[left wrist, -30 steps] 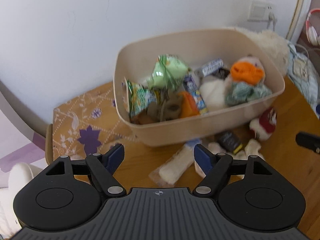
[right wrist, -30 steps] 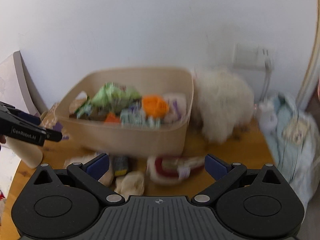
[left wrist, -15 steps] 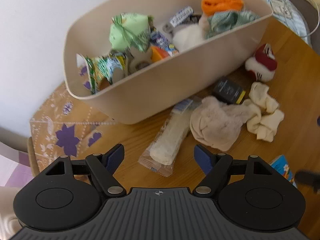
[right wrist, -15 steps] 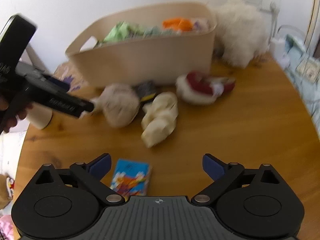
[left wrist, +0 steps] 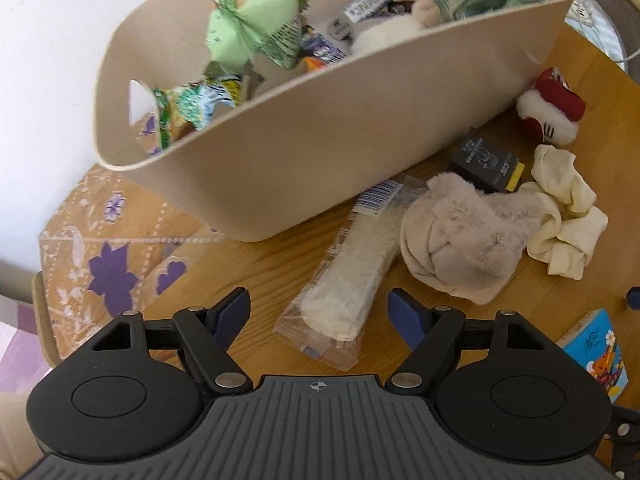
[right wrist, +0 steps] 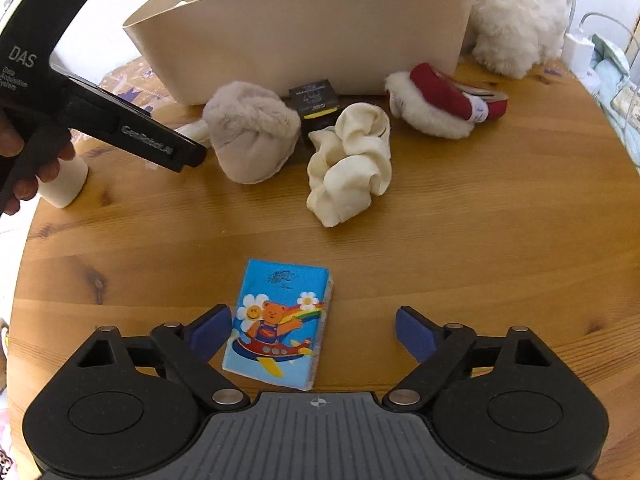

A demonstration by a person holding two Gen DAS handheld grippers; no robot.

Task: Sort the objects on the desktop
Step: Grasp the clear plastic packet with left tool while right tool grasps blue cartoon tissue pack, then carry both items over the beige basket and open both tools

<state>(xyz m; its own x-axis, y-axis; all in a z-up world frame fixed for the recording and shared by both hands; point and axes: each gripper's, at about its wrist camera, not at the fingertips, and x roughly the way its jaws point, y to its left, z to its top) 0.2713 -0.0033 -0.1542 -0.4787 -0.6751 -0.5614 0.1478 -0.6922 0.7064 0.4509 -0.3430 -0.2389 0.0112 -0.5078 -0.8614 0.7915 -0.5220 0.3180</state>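
Observation:
A beige bin (left wrist: 320, 148) full of snack packs and socks stands at the back of the wooden table (right wrist: 480, 240). My left gripper (left wrist: 318, 312) is open, low over a clear-wrapped white snack bar (left wrist: 348, 276) lying in front of the bin. Right of the bar lie a grey fluffy slipper (left wrist: 460, 236), a cream cloth (left wrist: 564, 216), a black box (left wrist: 486, 160) and a red-and-white plush sock (left wrist: 552, 108). My right gripper (right wrist: 314, 330) is open, just above a blue cartoon tissue pack (right wrist: 280, 324). The left gripper also shows in the right wrist view (right wrist: 176, 156).
A patterned purple-flowered box (left wrist: 108, 256) sits left of the bin. A white cup (right wrist: 64, 184) stands at the table's left edge. A white fluffy plush (right wrist: 516, 12) and a charger with cables sit at the back right.
Both grippers have tilted down and come closer to the table. The left now hangs over the snack bar, the right over the blue tissue pack. Both stay open.

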